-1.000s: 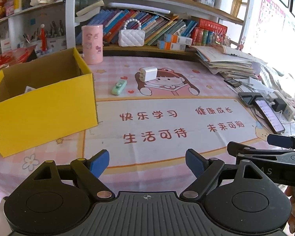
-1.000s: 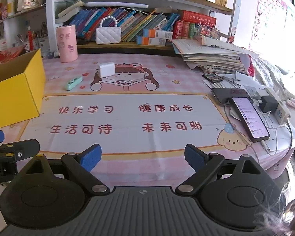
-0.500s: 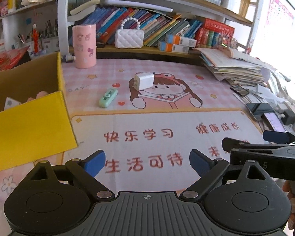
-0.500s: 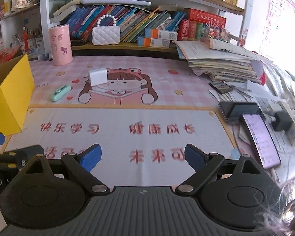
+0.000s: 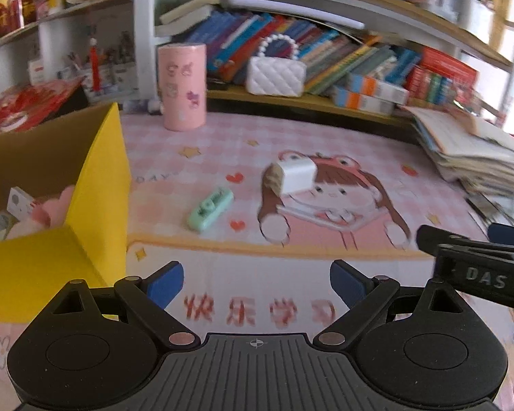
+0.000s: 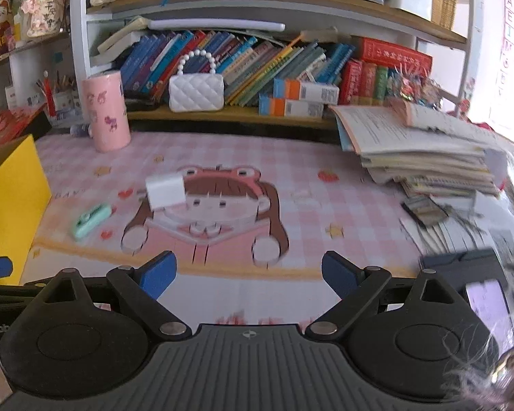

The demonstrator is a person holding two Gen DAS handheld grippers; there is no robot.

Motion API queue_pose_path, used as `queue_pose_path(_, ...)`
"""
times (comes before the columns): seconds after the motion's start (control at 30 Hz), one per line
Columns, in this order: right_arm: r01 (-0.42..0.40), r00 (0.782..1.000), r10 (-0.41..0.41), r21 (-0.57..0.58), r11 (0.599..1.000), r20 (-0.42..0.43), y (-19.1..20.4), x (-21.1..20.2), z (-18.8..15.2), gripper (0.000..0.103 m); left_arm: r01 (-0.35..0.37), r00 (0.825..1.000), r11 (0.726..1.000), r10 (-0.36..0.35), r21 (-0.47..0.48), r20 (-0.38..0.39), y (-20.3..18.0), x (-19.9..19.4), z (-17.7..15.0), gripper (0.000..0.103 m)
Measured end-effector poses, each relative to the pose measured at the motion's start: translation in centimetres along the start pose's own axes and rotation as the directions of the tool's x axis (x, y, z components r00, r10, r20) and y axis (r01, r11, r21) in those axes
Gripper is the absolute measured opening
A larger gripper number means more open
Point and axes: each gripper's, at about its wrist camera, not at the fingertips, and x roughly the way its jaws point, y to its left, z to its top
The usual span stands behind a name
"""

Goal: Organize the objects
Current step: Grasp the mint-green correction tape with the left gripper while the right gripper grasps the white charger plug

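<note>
Both grippers, left (image 5: 256, 282) and right (image 6: 248, 274), jaws apart and empty, have advanced toward the mint case (image 5: 210, 208) and white charger (image 5: 296, 173), so pickup for the yellow box (image 5: 96, 185) looks next.

A pink cartoon mat (image 6: 325, 185) is spread over the worktop. Leaning books (image 6: 257, 65) and a white quilted purse (image 6: 195, 93) are kept on the shelf behind. A stack of papers (image 6: 425, 147) is piled at the right, beside a phone (image 6: 486, 303).
</note>
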Motion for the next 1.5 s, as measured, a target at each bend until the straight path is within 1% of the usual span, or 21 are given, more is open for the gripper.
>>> queue_pose_path(0.13,-0.020,1.000,0.020,0.005,1.000,0.018,-0.8,2.1,1.9,0.092,-0.066,0.998,0.998,0.066,-0.019,0.011,-0.1,2.6,1.3,0.093)
queue_pose_path(0.2,-0.033,0.999,0.033,0.003,0.999,0.023,-1.0,3.1,2.7,0.092,-0.104,0.994,0.994,0.105,-0.037,0.013,0.2,4.3,1.9,0.088)
queue_pose_path(0.27,-0.049,0.998,0.049,-0.003,0.999,0.025,-1.1,4.0,3.4,0.092,-0.134,0.991,0.990,0.134,-0.053,0.003,0.7,5.9,2.5,0.077)
queue_pose_path(0.3,-0.058,0.998,0.058,-0.008,0.998,0.025,-1.1,4.4,3.7,0.092,-0.145,0.989,0.988,0.146,-0.060,0.001,1.0,6.9,2.7,0.076)
queue_pose_path(0.37,-0.074,0.997,0.075,-0.018,0.997,0.024,-1.0,5.0,4.0,0.092,-0.166,0.986,0.984,0.167,-0.063,0.008,1.4,8.3,3.2,0.064)
queue_pose_path(0.43,-0.089,0.996,0.090,-0.029,0.996,0.022,-0.8,5.4,4.2,0.092,-0.187,0.982,0.980,0.187,-0.061,0.001,1.7,9.8,3.6,0.057)
queue_pose_path(0.57,-0.127,0.992,0.128,-0.041,0.991,0.008,-0.6,6.2,4.3,0.092,-0.186,0.982,0.981,0.185,-0.050,-0.024,1.9,12.0,4.0,0.044)
queue_pose_path(0.63,-0.142,0.990,0.142,-0.044,0.989,0.003,-0.5,6.5,4.3,0.092,-0.185,0.982,0.982,0.184,-0.036,-0.035,2.0,12.7,4.0,0.041)
queue_pose_path(0.67,-0.149,0.989,0.149,-0.047,0.988,0.001,-0.4,6.7,4.3,0.092,-0.184,0.982,0.982,0.182,-0.033,-0.042,2.1,13.0,3.9,0.037)
queue_pose_path(0.7,-0.156,0.988,0.156,-0.049,0.987,0.000,-0.3,6.8,4.4,0.092,-0.183,0.982,0.983,0.181,-0.032,-0.050,2.2,13.2,3.8,0.036)
queue_pose_path(0.8,-0.177,0.984,0.177,-0.052,0.983,-0.005,0.1,7.5,4.4,0.092,-0.170,0.985,0.985,0.169,-0.026,-0.042,2.4,13.3,3.9,0.028)
queue_pose_path(0.83,-0.186,0.983,0.186,-0.054,0.981,-0.005,0.2,7.7,4.4,0.092,-0.166,0.985,0.986,0.165,-0.024,-0.042,2.5,13.3,4.0,0.023)
queue_pose_path(0.97,-0.211,0.977,0.211,-0.070,0.975,-0.010,1.1,8.9,4.7,0.092,-0.134,0.990,0.990,0.131,-0.042,-0.059,2.8,12.5,4.1,0.023)
queue_pose_path(1.1,-0.251,0.968,0.251,-0.106,0.962,-0.016,2.3,10.8,4.8,0.093,-0.090,0.995,0.993,0.086,-0.075,-0.050,3.1,9.4,3.8,0.023)
queue_pose_path(1.23,-0.293,0.956,0.291,-0.167,0.941,-0.037,4.2,13.6,4.8,0.092,-0.041,0.998,0.994,0.036,-0.104,-0.043,3.4,6.1,2.9,0.023)
queue_pose_path(1.4,-0.353,0.936,0.343,-0.229,0.907,-0.082,6.7,16.9,4.8,0.090,0.008,0.999,0.995,-0.013,-0.100,-0.051,3.5,3.6,2.1,0.023)
queue_pose_path(1.47,-0.360,0.933,0.349,-0.246,0.900,-0.089,7.5,17.8,4.7,0.089,0.013,0.999,0.995,-0.018,-0.098,-0.050,3.4,2.8,1.7,0.023)
queue_pose_path(1.5,-0.359,0.933,0.346,-0.251,0.899,-0.094,7.9,18.3,4.7,0.086,0.018,0.998,0.995,-0.023,-0.101,-0.052,3.4,2.4,1.6,0.023)
